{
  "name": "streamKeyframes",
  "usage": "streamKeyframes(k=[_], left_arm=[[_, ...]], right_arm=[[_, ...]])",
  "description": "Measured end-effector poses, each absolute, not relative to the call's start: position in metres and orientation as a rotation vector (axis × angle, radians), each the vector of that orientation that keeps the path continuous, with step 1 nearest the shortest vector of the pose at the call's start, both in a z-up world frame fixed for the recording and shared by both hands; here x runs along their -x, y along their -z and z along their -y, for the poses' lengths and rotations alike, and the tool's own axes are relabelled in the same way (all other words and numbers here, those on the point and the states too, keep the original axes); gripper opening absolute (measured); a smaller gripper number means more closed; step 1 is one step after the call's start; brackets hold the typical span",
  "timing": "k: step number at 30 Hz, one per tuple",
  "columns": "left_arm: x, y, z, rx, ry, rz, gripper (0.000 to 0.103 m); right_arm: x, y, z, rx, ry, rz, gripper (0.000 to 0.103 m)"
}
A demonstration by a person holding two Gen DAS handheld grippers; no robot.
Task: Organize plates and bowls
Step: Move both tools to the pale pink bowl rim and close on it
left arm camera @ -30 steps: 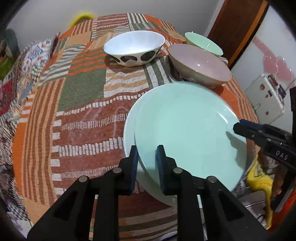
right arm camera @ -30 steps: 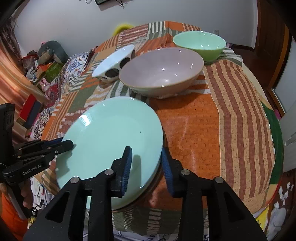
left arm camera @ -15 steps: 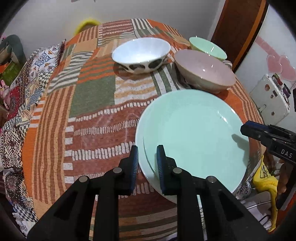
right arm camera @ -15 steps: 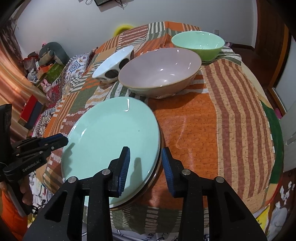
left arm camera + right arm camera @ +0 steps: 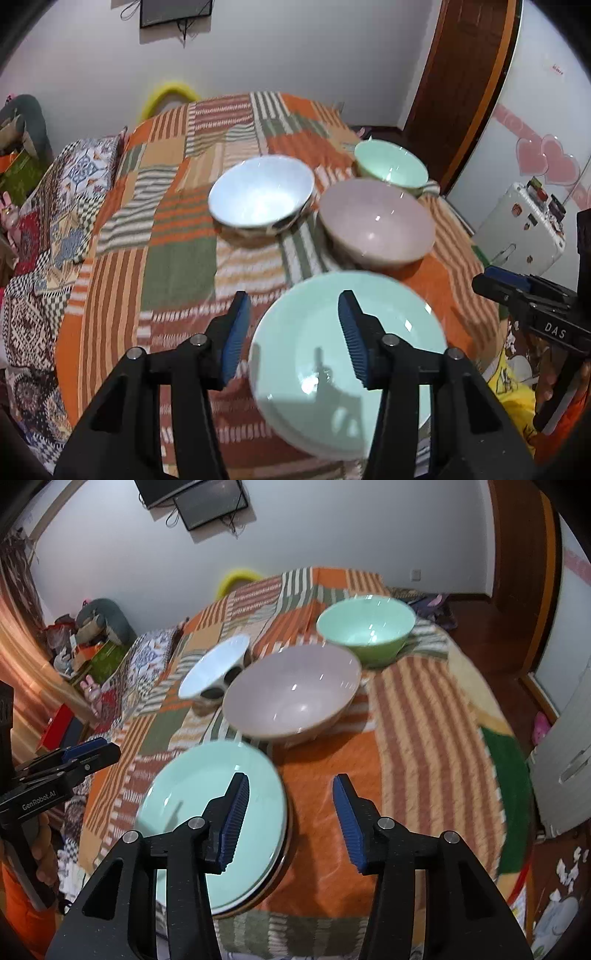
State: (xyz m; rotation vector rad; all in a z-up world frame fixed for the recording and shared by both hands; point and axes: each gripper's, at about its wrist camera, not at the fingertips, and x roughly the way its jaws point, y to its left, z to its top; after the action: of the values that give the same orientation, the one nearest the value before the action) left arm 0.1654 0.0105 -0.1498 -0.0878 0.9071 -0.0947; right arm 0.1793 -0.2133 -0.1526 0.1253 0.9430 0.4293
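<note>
A stack of mint-green plates [image 5: 332, 354] [image 5: 192, 805] lies at the near edge of the patchwork-covered table [image 5: 177, 266] [image 5: 424, 746]. Behind it stand a pink bowl [image 5: 375, 225] [image 5: 291, 690], a white bowl with dark spots [image 5: 260, 194] [image 5: 214, 670] and a green bowl [image 5: 389, 166] [image 5: 364, 626]. My left gripper [image 5: 291, 332] hovers above the stack's left rim, jaws opening, nothing pinched. My right gripper [image 5: 288, 814] hangs over the stack's right rim, jaws opening, also bare. Each gripper shows in the other's view, the right gripper [image 5: 517, 295] and the left gripper [image 5: 74, 757].
A white appliance [image 5: 517, 229] and a wooden door frame [image 5: 472, 85] stand right of the table. Cluttered boxes and soft toys [image 5: 92, 635] sit far left. A yellow ring [image 5: 170, 94] peeks over the table's far edge. Bare cloth lies left of the plates.
Both grippers let go of the plate rim and spread their jaws. Both rose and drew back, so the plates and bowls now look lower and smaller in the views.
</note>
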Motion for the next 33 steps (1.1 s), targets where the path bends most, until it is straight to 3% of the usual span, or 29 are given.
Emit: streamKeyframes(k=[7, 33], left_arm=[[-0.195, 0.149, 0.002, 0.103, 0.105, -0.900, 0.056], [-0.301, 0.214, 0.024, 0.082, 0.115, -0.998, 0.057]], right_arm=[[-0.196, 0.141, 0.221, -0.149, -0.410, -0.893, 0.064], [-0.281, 0.179, 0.229, -0.194, -0.368, -0.930, 0.066]])
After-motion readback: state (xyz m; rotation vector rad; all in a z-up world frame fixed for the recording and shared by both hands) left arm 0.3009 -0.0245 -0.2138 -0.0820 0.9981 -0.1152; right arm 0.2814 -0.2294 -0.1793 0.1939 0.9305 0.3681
